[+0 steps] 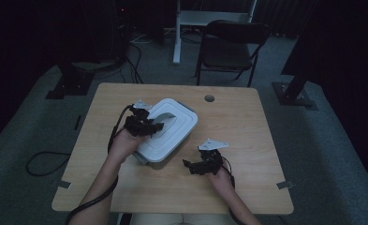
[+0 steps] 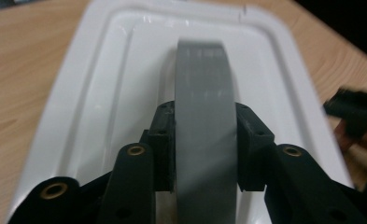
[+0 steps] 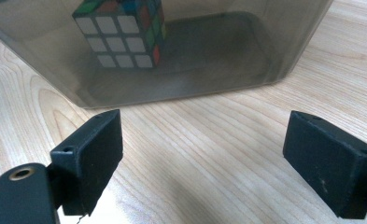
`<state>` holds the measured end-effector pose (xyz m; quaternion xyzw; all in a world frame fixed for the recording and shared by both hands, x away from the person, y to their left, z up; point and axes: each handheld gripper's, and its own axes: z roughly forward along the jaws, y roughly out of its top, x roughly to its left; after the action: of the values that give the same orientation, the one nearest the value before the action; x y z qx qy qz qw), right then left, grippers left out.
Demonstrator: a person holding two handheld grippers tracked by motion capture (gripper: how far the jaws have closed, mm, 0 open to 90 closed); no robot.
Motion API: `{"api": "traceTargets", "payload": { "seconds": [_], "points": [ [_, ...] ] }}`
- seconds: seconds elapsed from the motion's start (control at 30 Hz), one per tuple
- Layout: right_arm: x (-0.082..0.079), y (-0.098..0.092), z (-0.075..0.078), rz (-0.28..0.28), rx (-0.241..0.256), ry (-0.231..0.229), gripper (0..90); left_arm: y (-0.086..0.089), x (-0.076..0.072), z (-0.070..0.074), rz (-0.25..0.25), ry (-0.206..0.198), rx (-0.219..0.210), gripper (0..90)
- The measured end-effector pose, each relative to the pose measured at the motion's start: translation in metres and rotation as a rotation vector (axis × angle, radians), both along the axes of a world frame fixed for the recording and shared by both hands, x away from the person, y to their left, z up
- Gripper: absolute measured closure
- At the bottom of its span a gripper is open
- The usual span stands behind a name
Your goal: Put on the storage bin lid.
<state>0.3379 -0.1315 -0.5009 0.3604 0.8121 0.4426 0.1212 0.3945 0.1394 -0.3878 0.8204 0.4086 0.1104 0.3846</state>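
Grey plastic clamped: left gripper [image 2: 204, 140] clenched on the handle [image 2: 203, 93] of the white lid [image 2: 102, 79], one pad on each side of the strap. Best lifted straight up, squeeze kept firm, lid held level so no corner catches the box rim. Right gripper [image 3: 202, 154] released, jaws wide, low over the wooden table [image 3: 209, 135], aimed at the smoky translucent box [image 3: 209, 51]; best closed against that wall to pin the box down during the lift. Lid seated on the box near mid-table, directly beneath the left gripper. Inside, behind the wall, a colour cube [image 3: 123, 32], just ahead and left of the open jaws.
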Motion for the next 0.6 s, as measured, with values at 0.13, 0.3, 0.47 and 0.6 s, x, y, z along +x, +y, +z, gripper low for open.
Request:
{"api": "traceTargets", "payload": {
  "seconds": [0.13,0.3,0.47,0.6],
  "points": [
    [0.000,-0.002,0.002,-0.005,0.005,-0.002,11.7,0.004,-0.003,0.001,0.004,-0.007,-0.031,59.3],
    [0.001,-0.005,0.004,-0.011,0.010,-0.006,11.6,0.012,-0.006,0.009,0.016,-0.025,-0.046,49.8],
    [0.001,-0.009,0.006,-0.019,0.012,-0.011,11.7,0.027,-0.007,0.015,0.014,-0.033,-0.110,39.0],
    [0.002,-0.012,0.007,-0.026,0.015,-0.012,11.7,0.035,-0.008,0.016,-0.006,-0.042,-0.141,32.9]
  ]
}}
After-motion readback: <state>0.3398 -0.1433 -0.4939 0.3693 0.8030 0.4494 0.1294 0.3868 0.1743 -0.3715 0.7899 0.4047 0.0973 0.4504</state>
